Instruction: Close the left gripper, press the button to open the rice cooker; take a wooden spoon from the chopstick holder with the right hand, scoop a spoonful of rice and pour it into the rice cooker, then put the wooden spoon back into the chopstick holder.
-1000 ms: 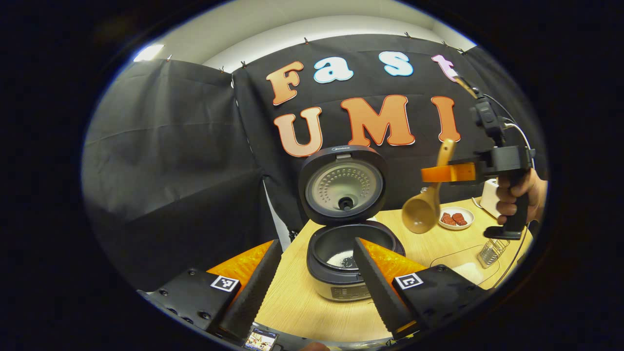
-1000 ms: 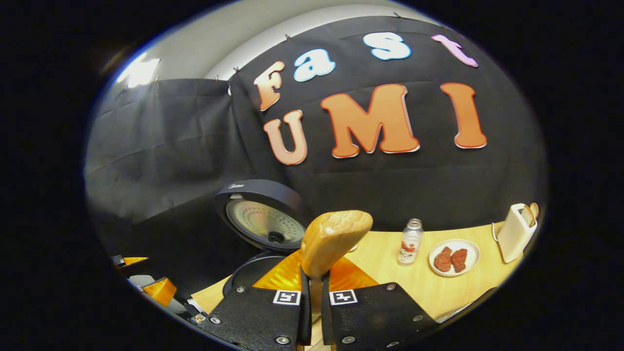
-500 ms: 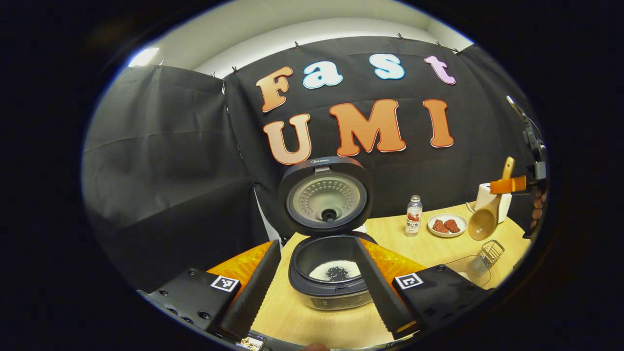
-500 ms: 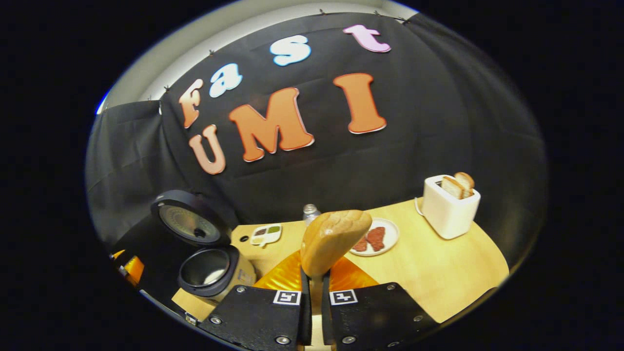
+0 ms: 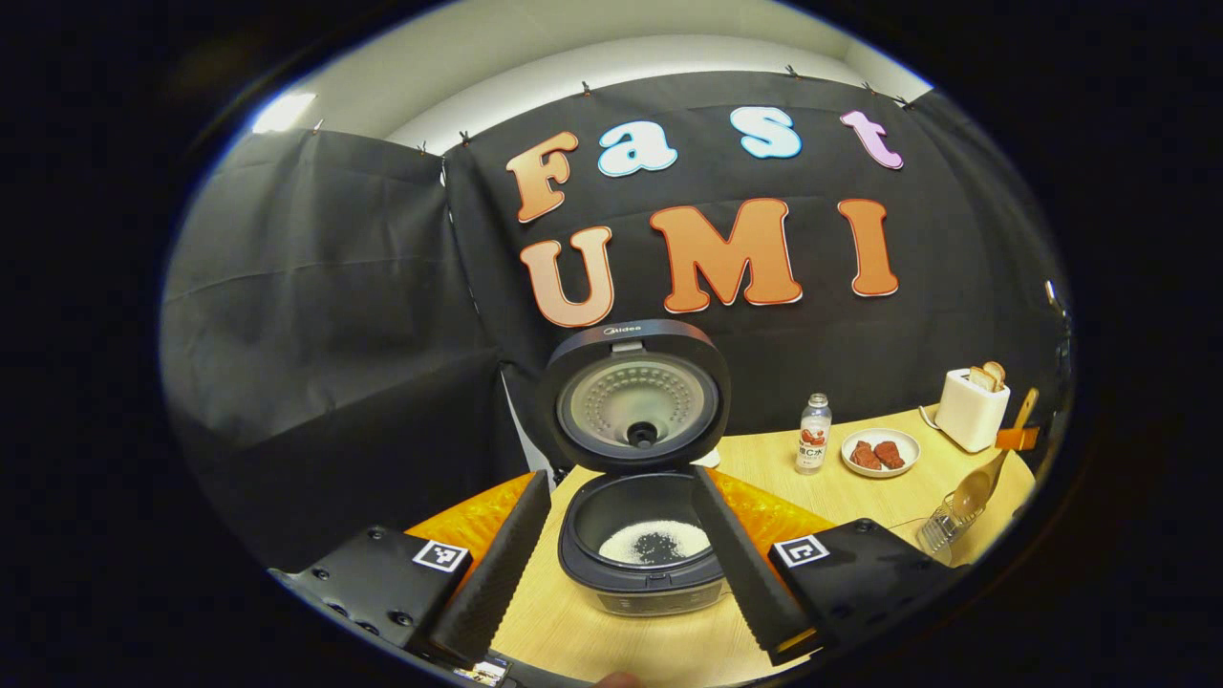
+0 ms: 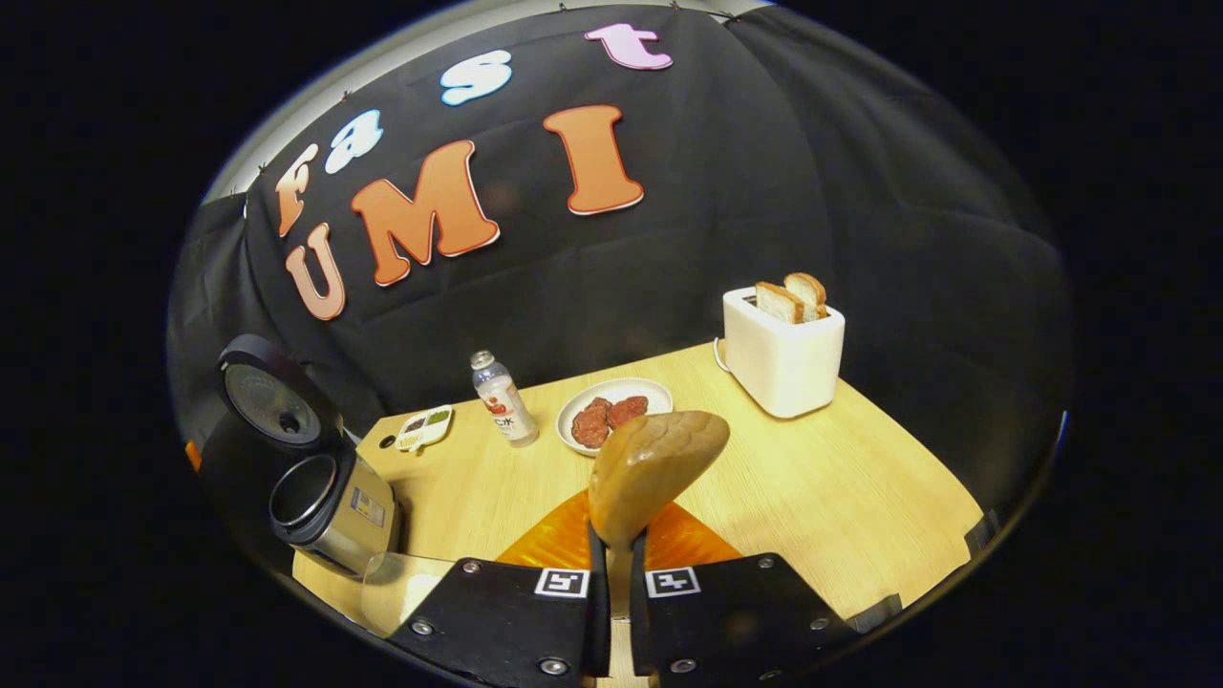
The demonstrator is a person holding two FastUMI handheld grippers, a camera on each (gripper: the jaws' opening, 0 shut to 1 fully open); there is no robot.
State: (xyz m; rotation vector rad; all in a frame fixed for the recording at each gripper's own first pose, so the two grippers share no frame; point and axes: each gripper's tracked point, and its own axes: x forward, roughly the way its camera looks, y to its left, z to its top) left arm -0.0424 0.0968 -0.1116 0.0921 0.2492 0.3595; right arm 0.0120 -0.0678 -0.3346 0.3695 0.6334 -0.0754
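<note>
- Left gripper view: left tool [image 5: 621, 564] spread wide, fingers either side of the rice cooker [image 5: 642, 554] on the table [image 5: 860, 497], touching nothing.
- Cooker lid [image 5: 635, 394] standing upright, white rice [image 5: 654, 543] in the pot.
- Far right of the cooker: wooden spoon [image 5: 984, 478] pinched by the right tool [image 5: 1015, 439], long axis tilted, handle up, bowl down just above the wire chopstick holder [image 5: 941, 528].
- Bottle [image 5: 813, 435], plate of red pieces [image 5: 881, 451] and toaster [image 5: 972, 409] behind.
- Right gripper view: right tool [image 6: 611, 573] pressed together on the spoon [image 6: 653, 463], bowl pointing forward and up.
- Cooker [image 6: 320, 502] far left; small sauce dish [image 6: 425, 427] right of it.
</note>
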